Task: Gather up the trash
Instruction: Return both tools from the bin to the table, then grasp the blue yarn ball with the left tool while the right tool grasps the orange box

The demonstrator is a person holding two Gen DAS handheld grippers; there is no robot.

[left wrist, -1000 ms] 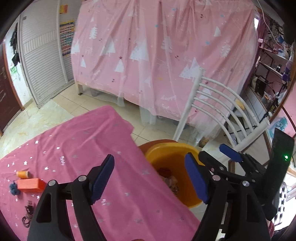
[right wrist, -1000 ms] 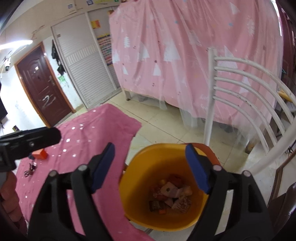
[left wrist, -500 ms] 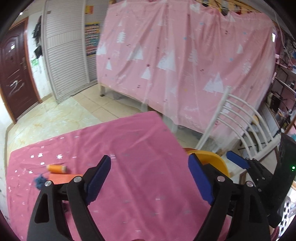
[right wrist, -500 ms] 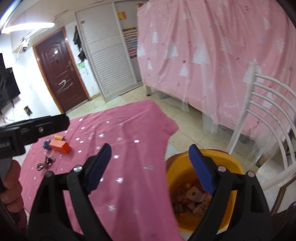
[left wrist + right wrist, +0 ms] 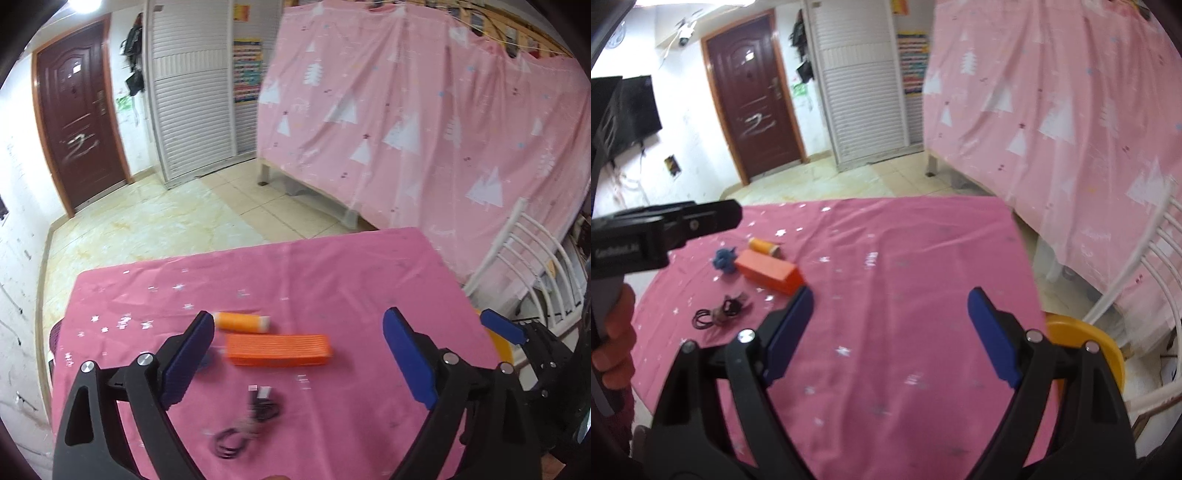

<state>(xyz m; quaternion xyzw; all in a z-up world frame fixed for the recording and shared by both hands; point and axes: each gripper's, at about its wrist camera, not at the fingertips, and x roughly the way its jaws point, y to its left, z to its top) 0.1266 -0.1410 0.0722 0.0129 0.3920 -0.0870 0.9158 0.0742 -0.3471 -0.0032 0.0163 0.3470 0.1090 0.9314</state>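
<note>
Both tongs released, left tongs [image 5: 297, 363] over orange box [image 5: 277, 350], right tongs [image 5: 890, 334] above bare tablecloth [image 5: 905, 251], yellow bin [image 5: 1086, 347] past its edge.

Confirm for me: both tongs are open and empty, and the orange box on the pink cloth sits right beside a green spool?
Not quite. The spool beside the orange box is orange, not green, as the left wrist view shows. Both tongs, left and right, are open and empty.

An orange box [image 5: 277, 350] is laid flat on the pink cloth [image 5: 332, 273], with an orange spool [image 5: 242, 322] lying on its side just behind it. A blue tuft [image 5: 724, 260] is seen beside the box, and a dark tangle of bands [image 5: 245, 426] nearer. A yellow bin [image 5: 1086, 343] is set past the cloth's right edge.
</note>
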